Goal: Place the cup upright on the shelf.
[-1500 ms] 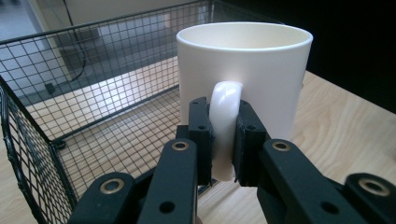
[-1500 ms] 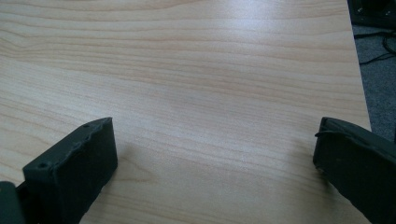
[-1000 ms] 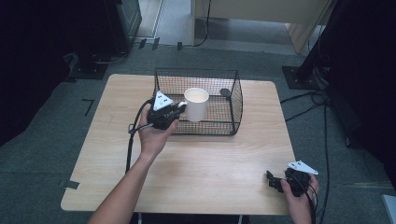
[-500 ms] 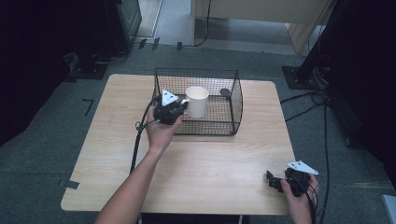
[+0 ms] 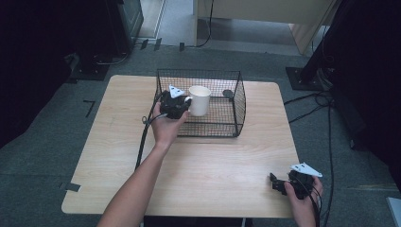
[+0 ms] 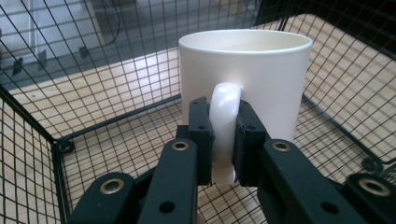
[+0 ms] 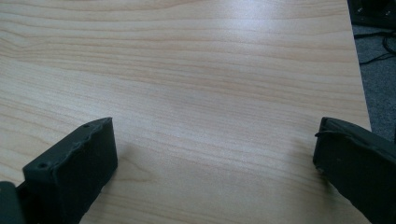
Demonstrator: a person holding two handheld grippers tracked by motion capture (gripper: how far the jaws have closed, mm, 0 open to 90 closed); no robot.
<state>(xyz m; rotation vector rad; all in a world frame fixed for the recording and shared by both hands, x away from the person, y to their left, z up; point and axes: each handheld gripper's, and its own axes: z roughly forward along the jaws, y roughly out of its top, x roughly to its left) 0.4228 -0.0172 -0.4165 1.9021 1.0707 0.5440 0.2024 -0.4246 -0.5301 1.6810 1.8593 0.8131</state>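
Observation:
A white mug (image 5: 200, 100) hangs upright inside the black wire basket (image 5: 235, 111) at the back of the table. My left gripper (image 5: 182, 105) is shut on the mug's handle at the basket's left side. In the left gripper view the two black jaws squeeze the handle (image 6: 224, 133) of the mug (image 6: 261, 79), with the basket floor (image 6: 140, 144) below. My right gripper (image 5: 275, 184) rests near the table's front right corner. In the right gripper view its jaws stand wide apart over bare wood (image 7: 201, 93), with nothing between them.
A small dark object (image 5: 228, 93) lies in the basket's far right corner. The light wooden table (image 5: 118, 156) has open surface in front of the basket. Cables (image 5: 326, 142) run over the floor to the right.
My left gripper has carried the mug a little farther back and over the basket's left wall into the basket. The right gripper has stayed where it was.

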